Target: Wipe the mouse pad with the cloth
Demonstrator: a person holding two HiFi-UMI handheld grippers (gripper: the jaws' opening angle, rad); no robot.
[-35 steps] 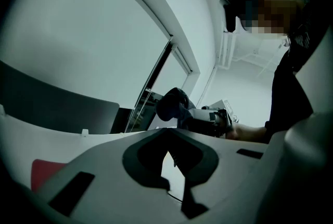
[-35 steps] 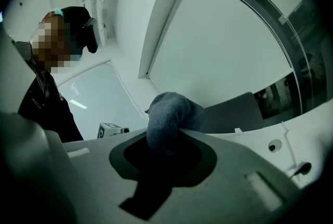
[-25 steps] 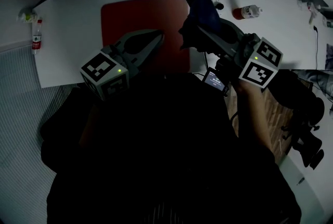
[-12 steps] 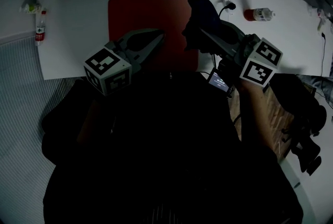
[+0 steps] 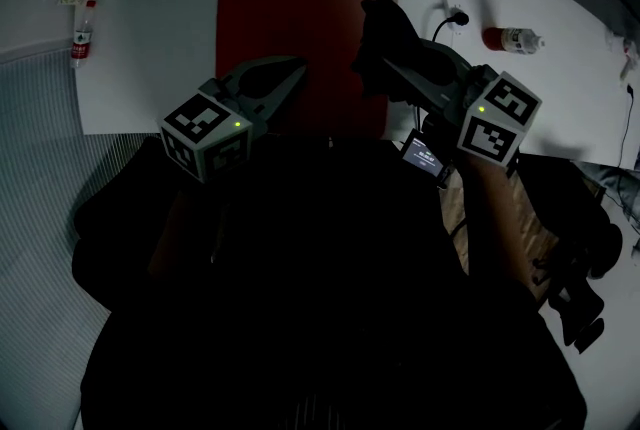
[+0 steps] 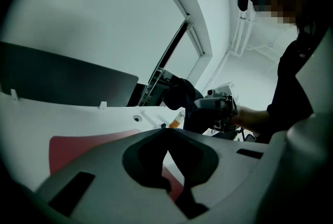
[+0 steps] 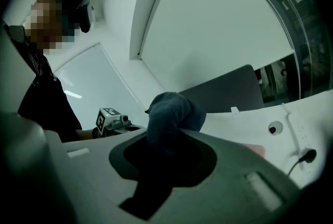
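Over the last second little had changed. The right hand-held gripper (image 5: 392, 61) stayed clamped on the dark cloth (image 5: 386, 26) at the red mouse pad's (image 5: 285, 18) right edge. The left hand-held gripper (image 5: 292, 70) hovered over the pad, closed and empty. Wiping had probably not begun.

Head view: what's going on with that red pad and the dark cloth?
A person stands at a white table with a claw in each hand. The right claw is shut on a dark blue cloth, held up by the right edge of the red pad. The left claw is shut and empty, hovering over the pad's near side. Wiping does not seem to have started yet.
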